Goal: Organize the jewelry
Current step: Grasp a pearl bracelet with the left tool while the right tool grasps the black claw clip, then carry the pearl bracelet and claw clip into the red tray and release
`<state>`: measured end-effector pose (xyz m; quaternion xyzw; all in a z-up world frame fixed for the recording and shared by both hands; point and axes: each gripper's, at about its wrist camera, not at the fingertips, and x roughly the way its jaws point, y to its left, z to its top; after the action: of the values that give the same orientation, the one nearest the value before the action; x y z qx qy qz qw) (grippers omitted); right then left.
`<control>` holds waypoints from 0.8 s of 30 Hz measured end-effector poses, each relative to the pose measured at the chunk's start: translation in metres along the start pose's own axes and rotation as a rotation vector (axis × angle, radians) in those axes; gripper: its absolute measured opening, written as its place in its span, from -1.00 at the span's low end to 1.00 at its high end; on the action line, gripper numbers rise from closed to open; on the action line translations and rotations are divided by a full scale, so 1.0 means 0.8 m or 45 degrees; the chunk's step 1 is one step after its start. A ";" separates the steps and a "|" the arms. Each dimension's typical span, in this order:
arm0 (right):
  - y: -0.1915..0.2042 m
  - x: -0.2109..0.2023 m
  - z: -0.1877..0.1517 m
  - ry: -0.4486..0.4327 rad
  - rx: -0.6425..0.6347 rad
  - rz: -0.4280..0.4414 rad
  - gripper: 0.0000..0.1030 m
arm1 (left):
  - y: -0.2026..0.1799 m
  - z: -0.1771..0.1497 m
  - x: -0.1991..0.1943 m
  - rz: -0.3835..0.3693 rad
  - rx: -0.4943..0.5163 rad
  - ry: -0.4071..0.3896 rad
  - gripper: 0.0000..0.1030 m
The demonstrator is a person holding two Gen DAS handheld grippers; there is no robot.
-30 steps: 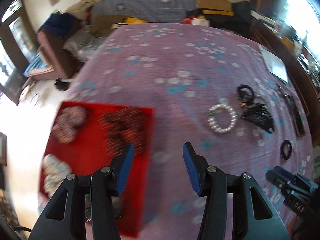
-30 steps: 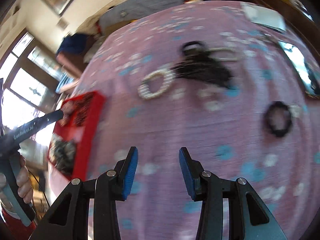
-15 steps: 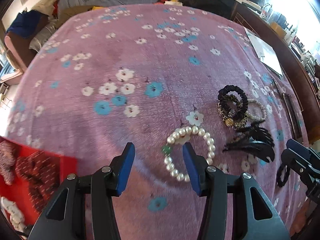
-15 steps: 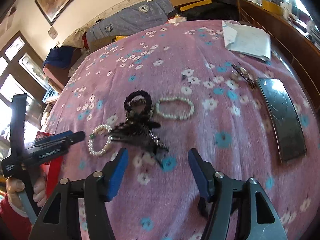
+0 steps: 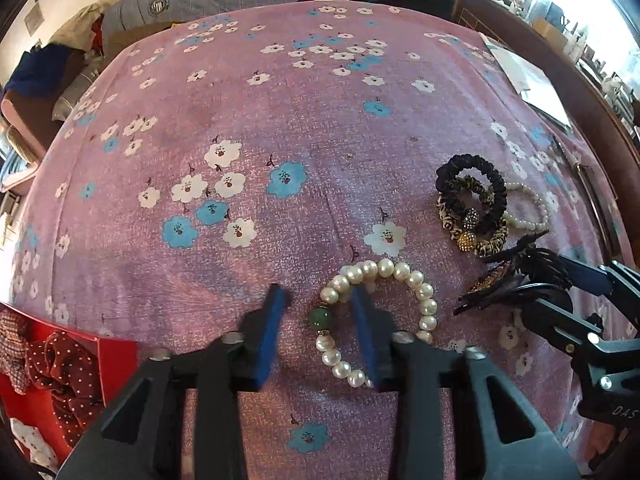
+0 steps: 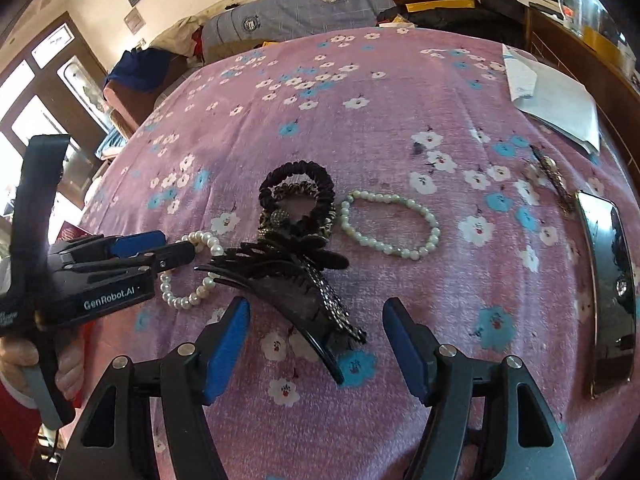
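A white pearl bracelet with one green bead (image 5: 416, 292) lies on the pink flowered cloth. My left gripper (image 5: 318, 300) is open and low over it, its jaws either side of the bracelet's near left part; it also shows in the right wrist view (image 6: 160, 246). My right gripper (image 6: 316, 344) is open, its jaws wide around a black claw hair clip (image 6: 296, 292). Black and leopard scrunchies (image 6: 298, 200) and a thinner pearl bracelet (image 6: 390, 224) lie just beyond the clip.
A red tray (image 5: 116, 364) holding dotted scrunchies sits at the lower left of the left wrist view. A dark phone (image 6: 608, 280), a thin hair pin (image 6: 554, 178) and white papers (image 6: 556, 100) lie to the right. Clutter lines the far side of the bed.
My left gripper moved right from the red tray to the large pearl bracelet and lowered over it. My right gripper swung in over the black claw clip and opened wider.
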<state>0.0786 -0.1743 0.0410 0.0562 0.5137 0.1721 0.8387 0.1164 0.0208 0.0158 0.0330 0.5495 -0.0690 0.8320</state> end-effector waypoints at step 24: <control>0.008 -0.051 -0.017 -0.079 0.168 0.086 -0.40 | 0.006 -0.028 -0.113 -0.093 -0.087 -0.113 -0.80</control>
<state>0.0479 -0.1835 0.0709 0.1339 0.4957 0.1640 0.8423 0.0616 0.0354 0.0899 -0.0184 0.5149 -0.0818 0.8531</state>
